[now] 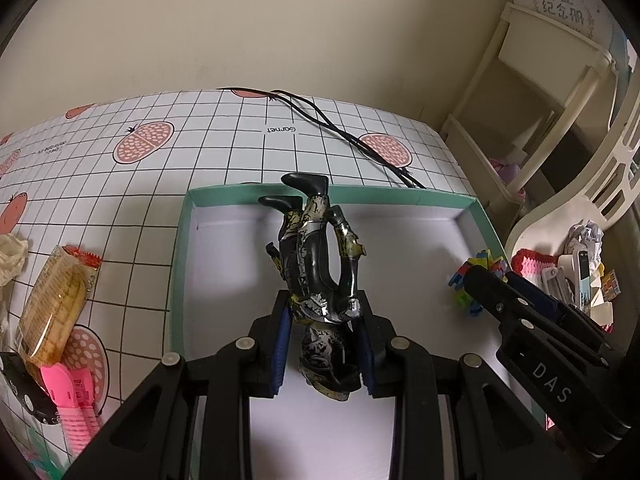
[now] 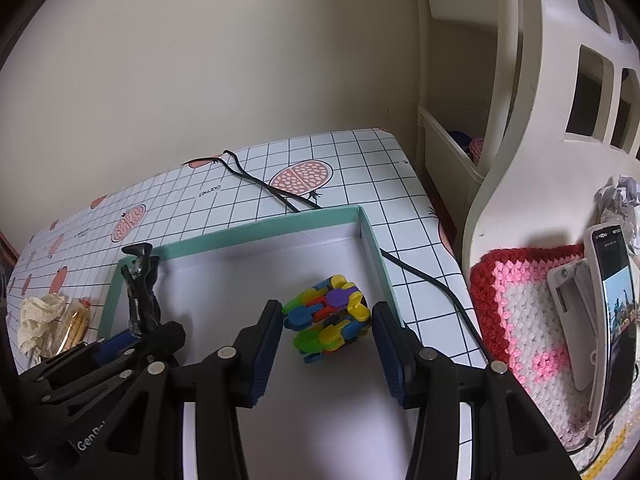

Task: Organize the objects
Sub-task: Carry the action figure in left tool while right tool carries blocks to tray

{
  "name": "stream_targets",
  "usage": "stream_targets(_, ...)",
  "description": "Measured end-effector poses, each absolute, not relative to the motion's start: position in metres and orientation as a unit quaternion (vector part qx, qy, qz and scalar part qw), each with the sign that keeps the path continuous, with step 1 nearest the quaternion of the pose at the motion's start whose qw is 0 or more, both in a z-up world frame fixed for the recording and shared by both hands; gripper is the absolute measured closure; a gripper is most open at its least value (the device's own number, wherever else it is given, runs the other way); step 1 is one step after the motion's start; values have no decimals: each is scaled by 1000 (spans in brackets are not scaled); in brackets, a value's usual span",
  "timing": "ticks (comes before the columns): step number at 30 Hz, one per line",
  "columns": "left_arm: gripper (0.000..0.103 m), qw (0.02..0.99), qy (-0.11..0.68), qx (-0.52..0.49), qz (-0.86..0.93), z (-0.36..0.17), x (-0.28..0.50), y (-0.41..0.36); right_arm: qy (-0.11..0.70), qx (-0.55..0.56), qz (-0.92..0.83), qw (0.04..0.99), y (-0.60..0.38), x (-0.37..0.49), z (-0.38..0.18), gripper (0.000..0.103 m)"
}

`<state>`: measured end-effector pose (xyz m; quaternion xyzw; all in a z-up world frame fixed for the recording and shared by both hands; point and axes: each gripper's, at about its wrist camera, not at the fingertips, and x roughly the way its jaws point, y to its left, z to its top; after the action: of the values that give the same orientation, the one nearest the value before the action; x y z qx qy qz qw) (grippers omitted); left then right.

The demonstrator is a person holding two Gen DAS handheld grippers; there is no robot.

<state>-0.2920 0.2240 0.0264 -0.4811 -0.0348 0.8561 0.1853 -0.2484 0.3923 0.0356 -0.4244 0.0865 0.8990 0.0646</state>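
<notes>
A dark action figure (image 1: 320, 272) hangs upside down, boots up, over the white floor of a teal-rimmed box (image 1: 182, 240). My left gripper (image 1: 324, 344) is shut on its torso, blue pads pressing both sides. The right wrist view shows that same figure (image 2: 140, 292) and left gripper (image 2: 132, 340) at the box's left side. A ball of colourful plastic links (image 2: 328, 316) sits between the fingertips of my right gripper (image 2: 328, 322), which is shut on it near the box's right wall (image 2: 376, 256). In the left wrist view the right gripper (image 1: 480, 280) and links (image 1: 464, 280) show at the right.
The box lies on a grid-patterned tablecloth (image 1: 200, 140) crossed by a black cable (image 1: 340, 132). Left of the box lie a biscuit pack (image 1: 54, 304), a pink comb (image 1: 76, 404) and a crumpled cloth (image 2: 40, 320). To the right are a cream shelf (image 2: 516, 120), a crocheted mat (image 2: 532, 320) and a phone (image 2: 612, 320).
</notes>
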Motion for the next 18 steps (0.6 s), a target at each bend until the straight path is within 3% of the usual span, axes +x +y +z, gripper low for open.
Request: stream_targets(18,72,183,-36,-485,854,31,-292,221,83,-424,899,63,391,-248,38,53)
